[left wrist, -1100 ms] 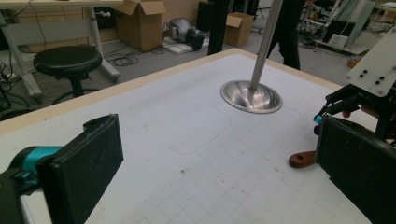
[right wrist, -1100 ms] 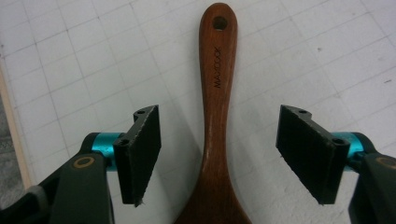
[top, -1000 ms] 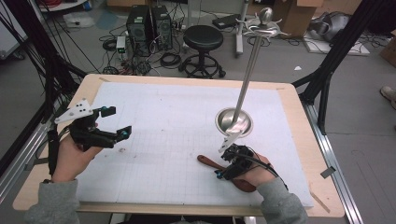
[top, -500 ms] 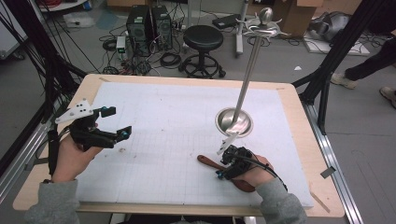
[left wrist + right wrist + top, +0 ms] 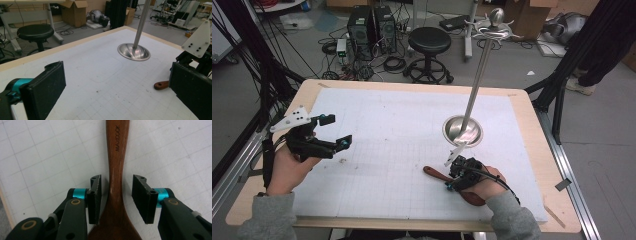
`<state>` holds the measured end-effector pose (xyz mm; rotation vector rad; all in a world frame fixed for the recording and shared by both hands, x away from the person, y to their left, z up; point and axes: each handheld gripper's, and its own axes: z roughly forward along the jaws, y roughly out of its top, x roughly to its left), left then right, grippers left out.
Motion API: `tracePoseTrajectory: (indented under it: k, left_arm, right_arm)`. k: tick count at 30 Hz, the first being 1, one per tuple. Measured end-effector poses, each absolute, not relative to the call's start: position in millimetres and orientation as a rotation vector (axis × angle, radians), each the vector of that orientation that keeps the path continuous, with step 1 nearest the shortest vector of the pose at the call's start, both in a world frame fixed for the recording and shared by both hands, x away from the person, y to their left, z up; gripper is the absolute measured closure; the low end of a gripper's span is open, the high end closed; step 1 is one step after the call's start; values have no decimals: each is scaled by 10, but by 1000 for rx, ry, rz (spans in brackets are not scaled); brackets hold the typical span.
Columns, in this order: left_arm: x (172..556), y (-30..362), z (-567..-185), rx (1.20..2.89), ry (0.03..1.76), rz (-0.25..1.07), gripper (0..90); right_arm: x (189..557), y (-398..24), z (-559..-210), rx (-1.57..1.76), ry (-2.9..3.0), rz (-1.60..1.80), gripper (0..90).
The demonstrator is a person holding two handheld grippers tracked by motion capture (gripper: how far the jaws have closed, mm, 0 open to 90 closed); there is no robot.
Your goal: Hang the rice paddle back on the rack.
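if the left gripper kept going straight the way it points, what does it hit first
Likely the metal stand's round base, judging by the left gripper view: bare white mat lies ahead of the open left gripper until then. Depth is unclear; the wooden spoon sits off to one side.

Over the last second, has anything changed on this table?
The right tongs have just been closing around the wooden spoon, which lies between their jaws, not yet pinched. Both hands, the left tongs and the metal stand stayed put.

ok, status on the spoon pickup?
Right hand-held gripper astride wooden spoon, jaws just closing, pads not yet on it. Left hand-held gripper open, idle above the mat. Spoon flat on mat; metal stand beside it, not blocking.
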<state>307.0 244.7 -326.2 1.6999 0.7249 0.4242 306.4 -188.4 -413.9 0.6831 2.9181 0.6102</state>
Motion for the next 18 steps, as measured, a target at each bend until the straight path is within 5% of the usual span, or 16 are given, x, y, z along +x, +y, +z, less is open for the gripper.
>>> tracePoseTrajectory:
  k: [18]
  left_arm:
    - [3066, 2450, -3267, 1702, 729, 423, 17]
  right_arm:
    - [3057, -1880, -4122, 686, 2938, 583, 744]
